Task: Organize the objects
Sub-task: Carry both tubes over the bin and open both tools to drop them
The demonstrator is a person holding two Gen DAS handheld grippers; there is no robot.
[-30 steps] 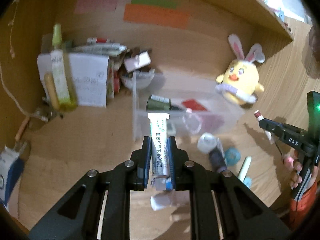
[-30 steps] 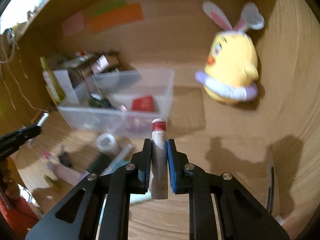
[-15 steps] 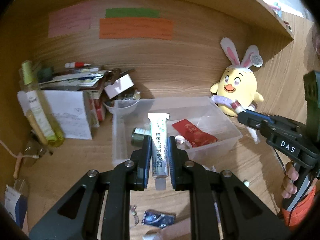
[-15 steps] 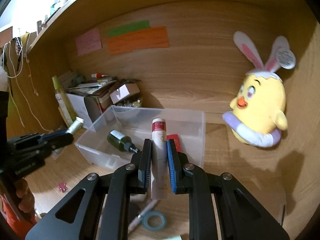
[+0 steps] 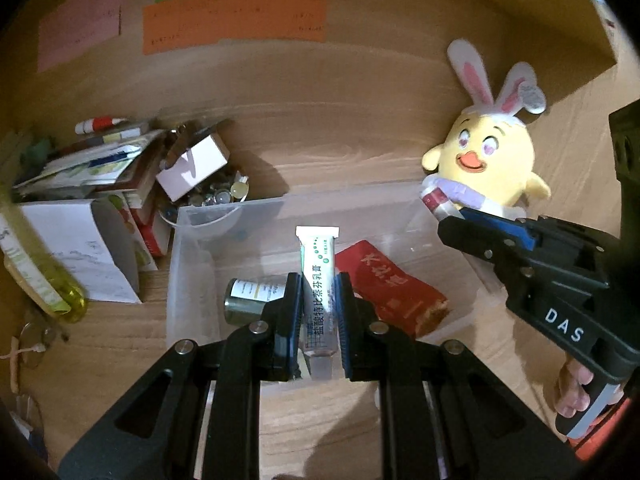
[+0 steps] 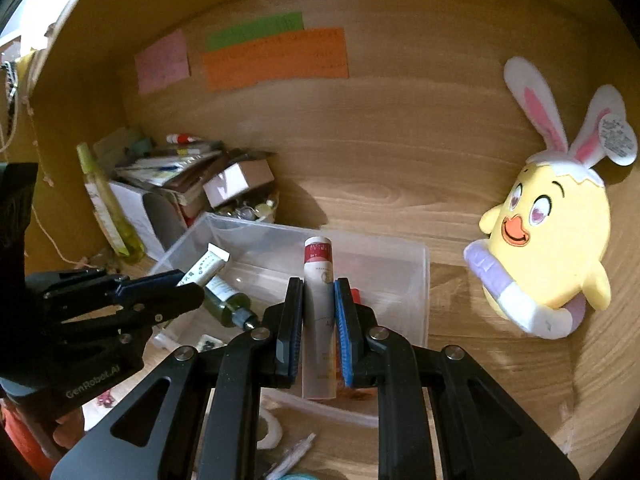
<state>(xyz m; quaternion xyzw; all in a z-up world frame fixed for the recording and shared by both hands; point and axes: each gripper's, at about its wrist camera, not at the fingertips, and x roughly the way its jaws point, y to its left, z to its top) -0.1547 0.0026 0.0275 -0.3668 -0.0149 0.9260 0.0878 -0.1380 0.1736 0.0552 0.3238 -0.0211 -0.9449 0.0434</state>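
Tongs first: my left gripper is clamped tight on a white tube with green print, its flat crimped end pointing away from me over the clear bin. My right gripper is pinched just as hard on a pale tube with a red band, upright between the pads, also above the bin, at its near wall. Inside the bin lie a small dark green bottle on its side and a red packet. Just beside the bin's right end sits a yellow plush chick with rabbit ears. Left of the bin, boxes and papers are stacked against the wooden wall.
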